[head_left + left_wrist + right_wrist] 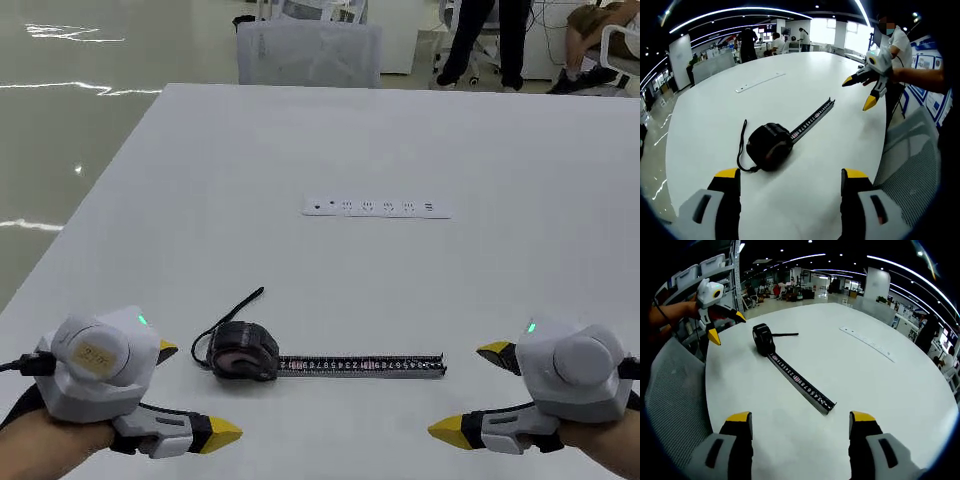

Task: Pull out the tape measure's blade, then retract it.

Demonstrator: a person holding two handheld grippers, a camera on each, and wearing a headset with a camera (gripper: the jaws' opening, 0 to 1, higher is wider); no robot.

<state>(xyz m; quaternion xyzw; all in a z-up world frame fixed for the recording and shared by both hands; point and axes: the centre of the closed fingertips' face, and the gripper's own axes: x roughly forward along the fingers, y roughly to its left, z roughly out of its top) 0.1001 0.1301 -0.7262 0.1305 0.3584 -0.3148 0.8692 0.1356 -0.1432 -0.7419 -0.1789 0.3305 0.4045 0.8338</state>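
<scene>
The tape measure (243, 350) is lying on the table (400, 140) with its blade (362, 365) pulled out, between the left gripper (198, 391) and right gripper (465, 390), both gaping wide and empty, so retracting is probably calling for steadying it first.

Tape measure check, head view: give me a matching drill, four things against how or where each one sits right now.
Things:
1. case
2. blade
3. strap
4. socket strip

States:
A. white, farther up the table
B. pulled out, lying flat
C. black cord trailing off the case, away from the blade
D. at the blade's end nearest the left gripper

Pairs: 1-D, 2-B, 3-C, 4-A
</scene>
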